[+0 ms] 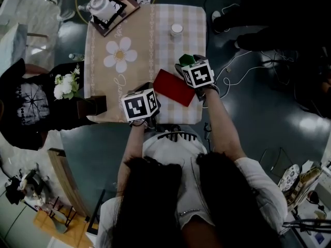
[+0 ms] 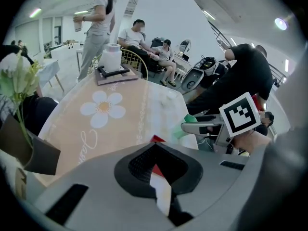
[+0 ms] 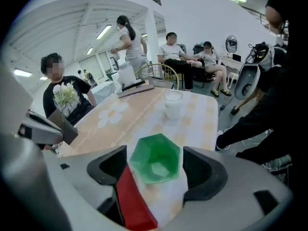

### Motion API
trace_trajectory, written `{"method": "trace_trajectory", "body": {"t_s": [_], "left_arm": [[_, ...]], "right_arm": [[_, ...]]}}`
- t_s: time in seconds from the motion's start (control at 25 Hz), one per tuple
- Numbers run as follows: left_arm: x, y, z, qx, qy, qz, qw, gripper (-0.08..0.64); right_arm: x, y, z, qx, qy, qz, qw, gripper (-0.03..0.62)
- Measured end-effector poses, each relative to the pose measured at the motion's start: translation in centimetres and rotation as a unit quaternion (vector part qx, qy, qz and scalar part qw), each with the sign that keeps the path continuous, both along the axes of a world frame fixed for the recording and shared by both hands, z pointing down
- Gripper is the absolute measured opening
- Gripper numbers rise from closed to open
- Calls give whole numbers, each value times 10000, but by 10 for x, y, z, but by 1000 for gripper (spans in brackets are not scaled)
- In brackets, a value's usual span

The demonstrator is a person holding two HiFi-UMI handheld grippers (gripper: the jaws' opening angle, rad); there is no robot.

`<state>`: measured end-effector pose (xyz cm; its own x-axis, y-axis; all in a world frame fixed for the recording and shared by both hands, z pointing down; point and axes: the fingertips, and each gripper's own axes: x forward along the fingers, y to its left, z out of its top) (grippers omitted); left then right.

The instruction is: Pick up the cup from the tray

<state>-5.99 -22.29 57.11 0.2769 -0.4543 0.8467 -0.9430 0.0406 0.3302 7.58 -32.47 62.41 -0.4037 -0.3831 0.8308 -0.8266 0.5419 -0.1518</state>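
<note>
Green cup (image 3: 155, 159) stands just beside the red tray (image 1: 174, 87), at its far edge, with the right tongs (image 3: 155, 153) spread apart either side of it for a side grip, while the left tongs (image 2: 155, 163), drawn nearly together, sit at the tray's near corner, probably to steady it.

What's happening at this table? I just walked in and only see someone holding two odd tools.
A person at the table holds a gripper in each hand. The right gripper has a green cup between its jaws, which stand close against its sides; whether they press it yet is unclear. The left gripper seems closed on the edge of the red tray beside the cup, probably steadying it. A white cup stands farther up the table, away from both grippers.
</note>
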Motion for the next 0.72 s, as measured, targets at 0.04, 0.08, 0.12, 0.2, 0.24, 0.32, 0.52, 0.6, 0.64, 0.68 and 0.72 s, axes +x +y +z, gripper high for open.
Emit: {"method": "trace_trajectory", "body": {"t_s": [0.04,0.08,0.12,0.2,0.24,0.32,0.52,0.6,0.64,0.68,0.72], "left_arm": [[0,1,-1,16,-8,13,10000,8],[0,2,-2,26,-10,26,10000,8],[0,3,-3,32,-9,42,10000,8],[2,5,-5,69,-1,85,9999,8],[3,5,-7,105,7,108,9999,8],[6,6,-13,184,32,139,9997,8],[11,11,-24,364,67,228,9991,7],[14,13,-27,434,73,269,9987,8],[15,15,-28,457,75,287,9985,8],[16,17,-29,474,78,301,9984,8],[17,18,-30,490,86,314,9983,8]], "right_arm": [[0,1,-3,6,-100,40,9999,350],[0,3,-6,15,-217,104,9997,351],[1,5,-10,36,-317,173,9993,351],[6,7,-23,193,-335,253,9989,351],[10,7,-33,341,-284,270,9986,351],[13,7,-56,647,-285,335,9969,351],[1,24,-103,812,-1005,428,9907,350],[-7,38,-113,809,-1233,354,9884,345],[-8,43,-117,863,-1259,400,9875,327],[-8,48,-119,920,-1251,478,9867,289],[-7,53,-120,957,-1234,557,9862,243]]}}
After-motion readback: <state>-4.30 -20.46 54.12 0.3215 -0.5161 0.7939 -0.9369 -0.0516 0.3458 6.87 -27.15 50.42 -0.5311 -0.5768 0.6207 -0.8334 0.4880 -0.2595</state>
